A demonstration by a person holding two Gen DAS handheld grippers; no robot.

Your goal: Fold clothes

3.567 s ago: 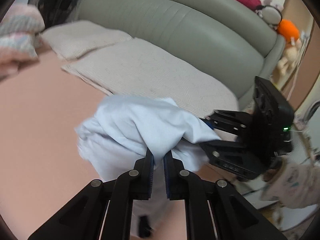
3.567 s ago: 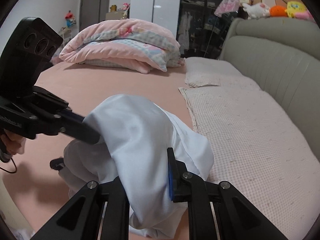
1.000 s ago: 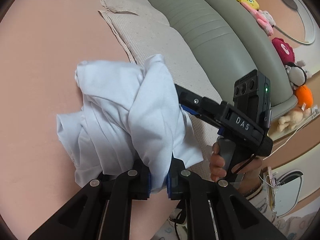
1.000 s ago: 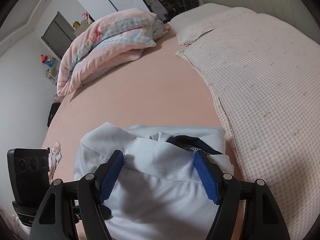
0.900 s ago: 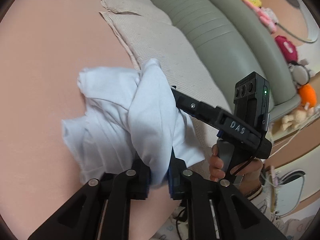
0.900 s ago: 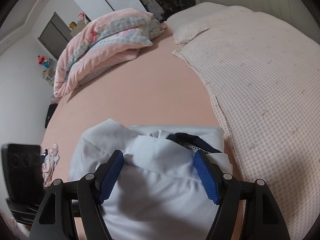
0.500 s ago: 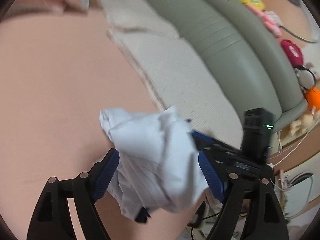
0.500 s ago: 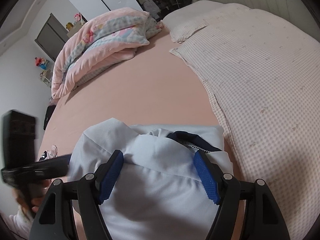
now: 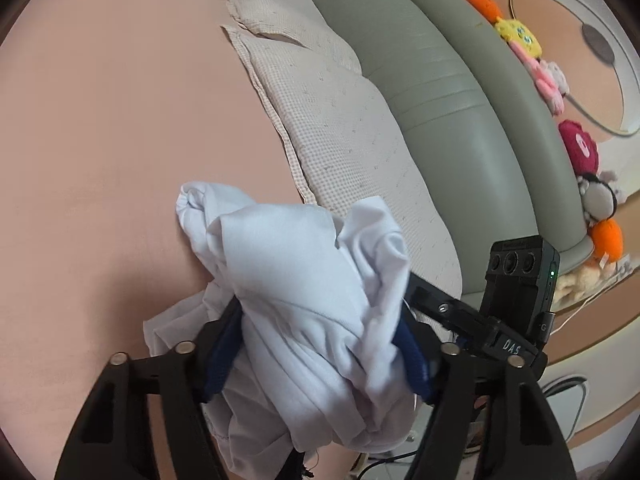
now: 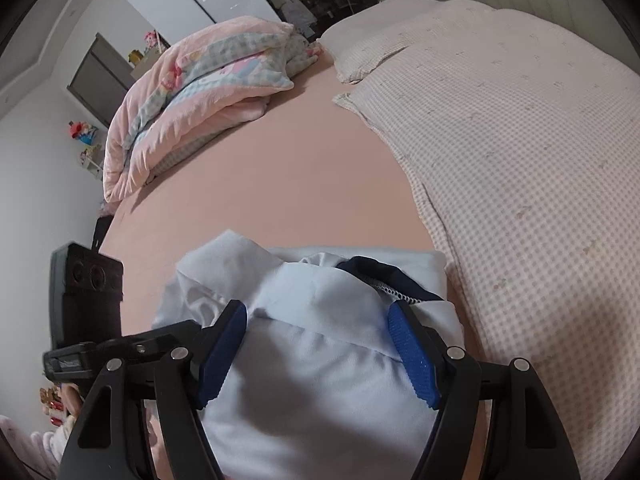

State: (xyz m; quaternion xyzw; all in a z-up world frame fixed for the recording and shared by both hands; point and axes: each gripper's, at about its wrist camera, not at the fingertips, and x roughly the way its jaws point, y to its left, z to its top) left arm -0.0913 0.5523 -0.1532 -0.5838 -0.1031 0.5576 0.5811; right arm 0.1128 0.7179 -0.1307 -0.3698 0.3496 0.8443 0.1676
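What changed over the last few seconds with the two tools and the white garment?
The left tool let go its pinch on the white garment: its jaws opened wide, have just been closing a little, and bunched cloth sits between them. The garment came down from the air onto the pink bed. The right tool stayed open over it.

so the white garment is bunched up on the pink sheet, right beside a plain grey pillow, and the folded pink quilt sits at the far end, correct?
One thing is off: the pillow is not plain grey; the right wrist view shows a pale checked cover. The rest holds: the white garment lies bunched on the pink sheet, and the folded pink quilt sits at the far end.
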